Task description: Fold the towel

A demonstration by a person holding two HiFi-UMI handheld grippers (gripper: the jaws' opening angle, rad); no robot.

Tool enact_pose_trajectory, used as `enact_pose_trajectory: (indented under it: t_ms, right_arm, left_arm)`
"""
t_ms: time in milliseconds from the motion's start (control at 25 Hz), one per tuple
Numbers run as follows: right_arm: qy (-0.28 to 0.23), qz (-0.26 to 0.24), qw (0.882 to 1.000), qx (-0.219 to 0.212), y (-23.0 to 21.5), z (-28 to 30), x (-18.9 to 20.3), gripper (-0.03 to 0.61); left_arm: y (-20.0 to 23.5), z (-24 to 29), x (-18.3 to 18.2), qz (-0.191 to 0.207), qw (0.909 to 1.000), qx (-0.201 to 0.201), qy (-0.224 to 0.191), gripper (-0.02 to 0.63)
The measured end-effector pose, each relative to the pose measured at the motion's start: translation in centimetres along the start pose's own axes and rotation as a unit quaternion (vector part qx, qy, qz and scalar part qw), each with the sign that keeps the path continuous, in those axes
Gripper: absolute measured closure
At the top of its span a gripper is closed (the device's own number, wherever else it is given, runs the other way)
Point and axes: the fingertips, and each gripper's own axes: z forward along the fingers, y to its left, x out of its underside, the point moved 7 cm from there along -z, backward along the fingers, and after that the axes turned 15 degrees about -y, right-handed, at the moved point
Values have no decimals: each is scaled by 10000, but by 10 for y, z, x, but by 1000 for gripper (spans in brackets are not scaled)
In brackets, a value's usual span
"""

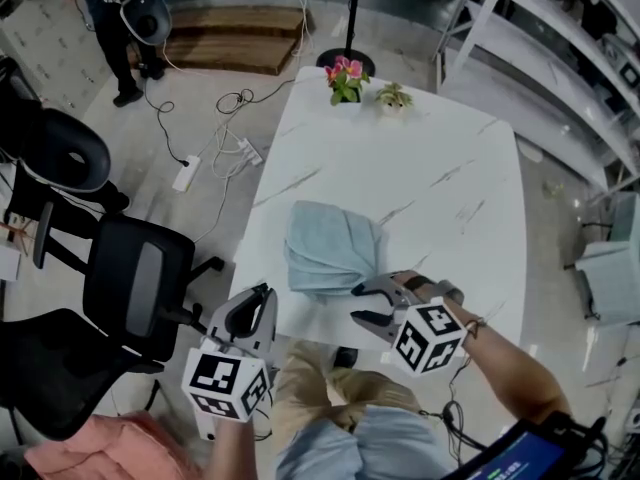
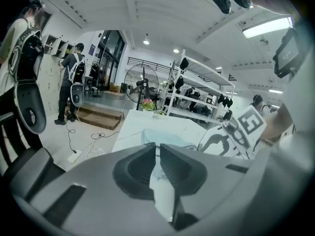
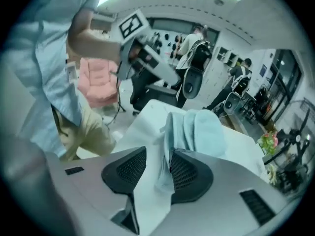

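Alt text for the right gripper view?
The right gripper has its jaws apart around the near edge of a folded light-blue towel lying on a white table; only one pad looks to touch the cloth. Behind, the left gripper hovers beside the table.

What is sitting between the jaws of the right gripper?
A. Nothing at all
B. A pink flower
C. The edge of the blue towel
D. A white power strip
C: in the right gripper view, an edge of the light blue towel lies in the gap between the jaws of the right gripper, which stand a little apart around it.
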Motion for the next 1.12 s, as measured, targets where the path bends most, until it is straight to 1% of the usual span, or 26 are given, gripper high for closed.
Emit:
enact_pose_trajectory:
  t_ms: [40, 120, 160, 200, 240, 280, 320, 440, 480, 560, 600, 720, 800, 920, 1000, 1120]
  right_arm:
    - [-326, 253, 9991, 64, -8, -6, -12, 422]
    - [-905, 599, 9933, 407, -28, -18, -36, 453]
    - [-1072, 645, 9901, 641, -39, -21, -45, 482]
    - [-1110, 600, 9883, 854, -49, -21, -51, 494]
    - [-1027, 494, 9885, 994, -56, -17, -53, 497]
    - [-868, 378, 9901, 1034, -61, -9, -52, 493]
    - [-676, 290, 9925, 981, -63, 2, -49, 484]
    - [-133, 138, 9980, 603, -58, 32, -29, 452]
    - [-4, 96, 9985, 539, -57, 38, -24, 425]
    - [113, 77, 9980, 619, -58, 46, -16, 421]
    - [125, 132, 9974, 702, -59, 48, -13, 435]
    - [144, 395, 9953, 871, -66, 51, -7, 447]
    - [75, 593, 9937, 951, -72, 50, -7, 517]
    - [-92, 862, 9916, 961, -78, 45, -11, 522]
    - [-154, 872, 9912, 984, -80, 42, -12, 523]
    - [-288, 879, 9899, 1073, -82, 38, -15, 528]
  left_arm:
    - [0, 1, -1, 0, 10000, -1, -9, 583]
    - [1, 2, -3, 8, 10000, -18, -36, 583]
    - [2, 3, -4, 12, 10000, -29, -50, 583]
    - [2, 3, -5, 13, 10000, -40, -62, 583]
    - [2, 4, -6, 11, 10000, -50, -70, 583]
    - [2, 4, -6, 4, 10000, -61, -73, 583]
    - [2, 4, -5, -7, 9999, -75, -70, 583]
    - [3, 2, -3, -50, 9999, -141, -47, 583]
    - [4, 2, -2, -65, 9998, -172, -43, 583]
    - [8, 0, 1, -93, 9997, -244, -42, 583]
    - [11, -1, 2, -108, 9995, -283, -37, 583]
    - [16, -3, 9, -166, 9992, -377, 2, 583]
    - [15, -2, 14, -216, 9992, -343, 45, 583]
    - [0, 10, 28, -257, 9995, -50, 183, 583]
    - [-13, 21, 41, -295, 9990, 163, 291, 583]
    - [-22, 37, 62, -362, 9972, 362, 544, 583]
